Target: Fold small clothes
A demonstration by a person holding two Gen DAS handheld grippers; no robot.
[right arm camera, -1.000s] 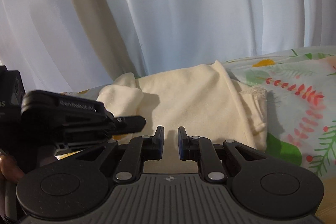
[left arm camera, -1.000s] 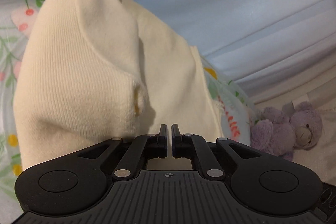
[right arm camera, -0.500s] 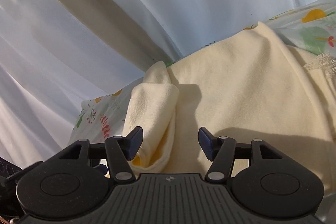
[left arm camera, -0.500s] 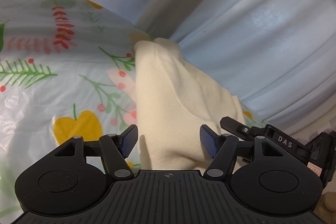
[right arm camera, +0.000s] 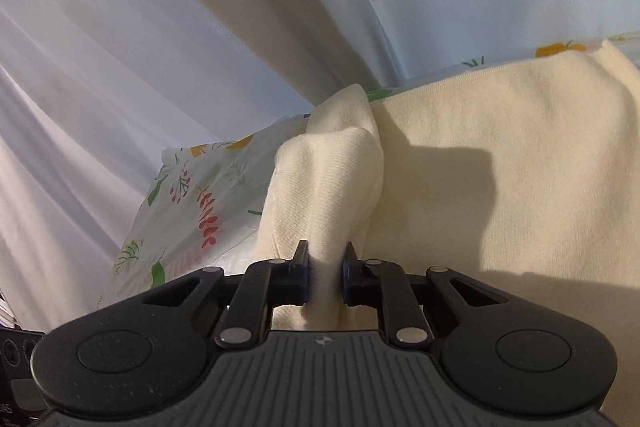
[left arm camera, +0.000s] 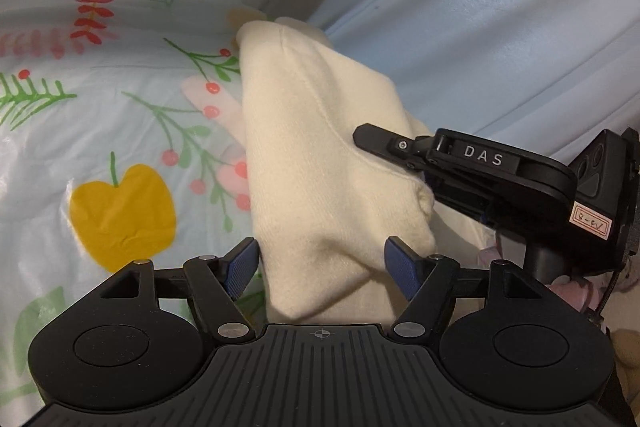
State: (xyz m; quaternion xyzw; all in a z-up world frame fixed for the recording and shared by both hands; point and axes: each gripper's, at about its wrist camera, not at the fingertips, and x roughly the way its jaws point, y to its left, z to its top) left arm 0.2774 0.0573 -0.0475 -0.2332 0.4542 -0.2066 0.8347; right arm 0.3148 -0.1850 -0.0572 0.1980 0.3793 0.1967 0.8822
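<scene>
A cream knit garment (left arm camera: pixel 320 163) lies on a floral cloth (left arm camera: pixel 100 131). In the left wrist view a raised fold of it sits between the wide-open jaws of my left gripper (left arm camera: pixel 322 269); the blue pads (left arm camera: pixel 240 267) stand apart from the fabric. My right gripper (right arm camera: pixel 325 277) is shut on a bunched fold of the cream garment (right arm camera: pixel 332 187), which rises in a ridge ahead of it. The right gripper also shows in the left wrist view (left arm camera: pixel 372 138), reaching in from the right over the garment.
Pale blue-white curtains (right arm camera: pixel 240 7) hang close behind the cloth's far edge. The floral cloth (right arm camera: pixel 192 203) spreads to the left of the garment. A bit of a plush toy (left arm camera: pixel 628 275) shows at the far right.
My left gripper let go of the garment, opened wide and drew back. My right gripper opened, moved onto the raised fold and shut on it.
</scene>
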